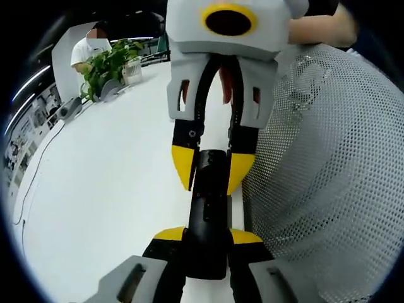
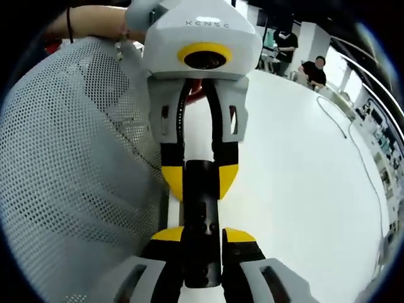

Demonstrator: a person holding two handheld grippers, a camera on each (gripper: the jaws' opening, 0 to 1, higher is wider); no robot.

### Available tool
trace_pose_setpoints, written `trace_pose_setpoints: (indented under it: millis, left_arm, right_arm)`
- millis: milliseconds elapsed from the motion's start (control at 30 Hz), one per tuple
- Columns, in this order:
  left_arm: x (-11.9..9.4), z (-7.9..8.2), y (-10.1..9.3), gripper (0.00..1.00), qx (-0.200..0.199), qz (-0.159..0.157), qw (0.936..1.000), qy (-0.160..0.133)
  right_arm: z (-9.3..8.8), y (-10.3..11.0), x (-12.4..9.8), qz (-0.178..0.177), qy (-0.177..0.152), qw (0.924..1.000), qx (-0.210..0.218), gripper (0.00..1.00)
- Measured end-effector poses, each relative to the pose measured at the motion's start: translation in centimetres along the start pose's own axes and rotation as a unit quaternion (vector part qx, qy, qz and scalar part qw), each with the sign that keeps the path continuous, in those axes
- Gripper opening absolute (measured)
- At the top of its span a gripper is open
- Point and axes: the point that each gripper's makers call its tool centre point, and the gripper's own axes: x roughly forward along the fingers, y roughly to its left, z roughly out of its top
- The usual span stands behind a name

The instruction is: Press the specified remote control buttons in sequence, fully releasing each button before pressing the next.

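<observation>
Gripping opposite ends of the black remote control [image 1: 208,208], the left gripper [image 1: 207,237] and right gripper [image 2: 202,237] meet at frame centre above the white table [image 1: 101,189].

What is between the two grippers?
The black remote bridges them in both views: the left gripper holds one end, the right gripper the other.

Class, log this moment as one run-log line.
left hand-held gripper: shut on black remote | right hand-held gripper: shut on remote | white table below | button press: cannot tell
</observation>
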Motion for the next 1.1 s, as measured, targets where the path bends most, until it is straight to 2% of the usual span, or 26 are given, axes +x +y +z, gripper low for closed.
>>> trace_pose_setpoints:
  millis: [300, 333, 400, 1067, 1100]
  left_arm:
    - [0.0, 0.0, 0.0, 0.24, 0.001, -0.001, 1.0, -0.001]
    - [0.0, 0.0, 0.0, 0.24, 0.0, -0.001, 1.0, -0.001]
    - [0.0, 0.0, -0.1, 0.24, 0.001, -0.001, 1.0, -0.001]
    - [0.0, 0.0, -0.1, 0.25, 0.0, -0.003, 1.0, 0.0]
    - [0.0, 0.1, -0.1, 0.25, -0.015, -0.005, 0.9999, -0.004]
  right_arm:
    - [-0.5, 0.0, -0.2, 0.001, 0.007, 1.0, 0.001, 0.26]
    - [-1.4, -0.1, -0.1, -0.001, 0.033, 0.9994, -0.009, 0.27]
    - [-2.1, 0.4, 0.2, 0.009, 0.046, 0.9988, -0.013, 0.27]
    - [-2.3, 0.5, 0.2, 0.021, 0.045, 0.9987, -0.011, 0.2]
    - [-2.3, 0.5, 0.2, 0.021, 0.045, 0.9987, -0.01, 0.2]
